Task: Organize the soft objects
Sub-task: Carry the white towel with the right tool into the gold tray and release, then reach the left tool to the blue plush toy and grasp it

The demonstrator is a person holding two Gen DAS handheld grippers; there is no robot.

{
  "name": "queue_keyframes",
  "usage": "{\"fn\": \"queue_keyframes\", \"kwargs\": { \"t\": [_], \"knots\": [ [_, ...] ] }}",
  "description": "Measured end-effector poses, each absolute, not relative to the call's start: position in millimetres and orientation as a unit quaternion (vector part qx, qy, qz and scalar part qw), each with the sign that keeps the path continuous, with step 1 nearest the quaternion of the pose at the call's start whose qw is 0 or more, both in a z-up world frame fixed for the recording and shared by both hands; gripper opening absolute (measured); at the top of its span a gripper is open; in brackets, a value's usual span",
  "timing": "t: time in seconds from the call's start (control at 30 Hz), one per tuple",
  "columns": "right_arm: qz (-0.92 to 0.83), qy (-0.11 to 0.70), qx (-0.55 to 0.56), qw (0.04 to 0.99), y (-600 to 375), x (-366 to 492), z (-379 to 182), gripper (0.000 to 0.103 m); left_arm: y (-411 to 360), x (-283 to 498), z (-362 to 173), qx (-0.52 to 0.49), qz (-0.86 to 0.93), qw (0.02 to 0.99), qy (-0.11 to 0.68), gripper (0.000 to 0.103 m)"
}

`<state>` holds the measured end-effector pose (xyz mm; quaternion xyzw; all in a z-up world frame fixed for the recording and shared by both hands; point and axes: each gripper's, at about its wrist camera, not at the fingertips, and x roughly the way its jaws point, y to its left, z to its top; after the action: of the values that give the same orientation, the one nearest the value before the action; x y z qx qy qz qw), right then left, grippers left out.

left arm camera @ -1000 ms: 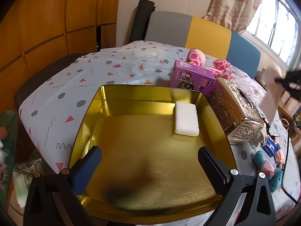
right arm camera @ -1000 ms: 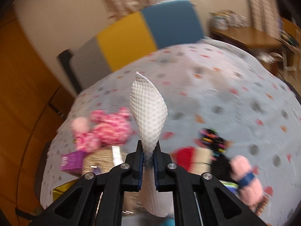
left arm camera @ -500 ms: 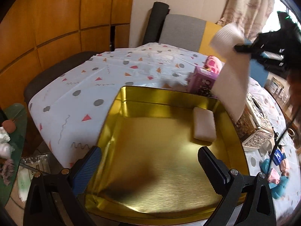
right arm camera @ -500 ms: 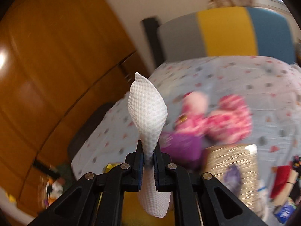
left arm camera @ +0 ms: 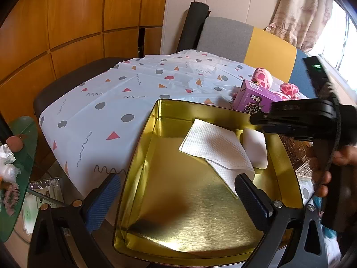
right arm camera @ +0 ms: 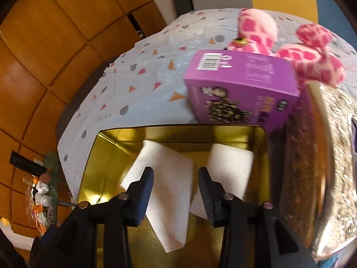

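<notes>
**Paper napkin lying in the gold tin, both grippers spread apart**

Nearest in the left wrist view, the left gripper has its two blue-padded fingers spread wide, holding nothing; one finger sits outside the tin's left wall and the other over its right half. Between them lies the gold tin, a shallow square tray with a brushed, shiny floor.

In the tin's far right part rests a white paper napkin, folded and dimpled, one corner leaning against the far wall. Just to its right, partly under its edge, lies a white foam pad.

The right gripper hangs above the napkin with its fingers parted — the napkin sits loose below the gap, touching neither pad as far as can be seen. From the left camera this gripper appears as a black body over the tin's right rim, held by a hand.

Beyond the tin stands a purple box. The right view shows a barcode on its top and dark printed figures on its front; the lettering is too blurred to read. Behind it lies a pink spotted plush toy. To the right of the tin is an ornate metallic box, seen large only by the right camera.

Only the left view shows the tablecloth in full, white with triangles, dots and squiggles — and farther back a grey, yellow and blue chair back.
</notes>
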<state>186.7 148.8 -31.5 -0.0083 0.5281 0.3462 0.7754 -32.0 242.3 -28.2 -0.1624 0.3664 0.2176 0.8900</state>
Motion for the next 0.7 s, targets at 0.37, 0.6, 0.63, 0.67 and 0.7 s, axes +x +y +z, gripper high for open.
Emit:
{"fn": "queue_keyframes", "kwargs": {
  "t": [0.37, 0.6, 0.63, 0.67, 0.7],
  "knots": [
    [0.357, 0.464, -0.044, 0.809, 98, 153, -1, 0.042, 226, -28, -23, -0.137, 0.211, 0.896, 0.366, 0.103],
    [0.348, 0.436, -0.057, 0.828, 56, 130, 5, 0.042, 213, -24, -19, -0.109, 0.202, 0.902, 0.364, 0.103],
    [0.346, 0.432, -0.052, 0.831, 46, 127, 7, 0.042, 210, -23, -18, -0.106, 0.199, 0.904, 0.364, 0.103],
    [0.344, 0.431, -0.049, 0.833, 39, 126, 9, 0.042, 209, -22, -18, -0.104, 0.195, 0.905, 0.364, 0.103],
    [0.341, 0.429, -0.046, 0.835, 32, 125, 9, 0.042, 206, -22, -18, -0.102, 0.193, 0.905, 0.365, 0.103]
  ]
}}
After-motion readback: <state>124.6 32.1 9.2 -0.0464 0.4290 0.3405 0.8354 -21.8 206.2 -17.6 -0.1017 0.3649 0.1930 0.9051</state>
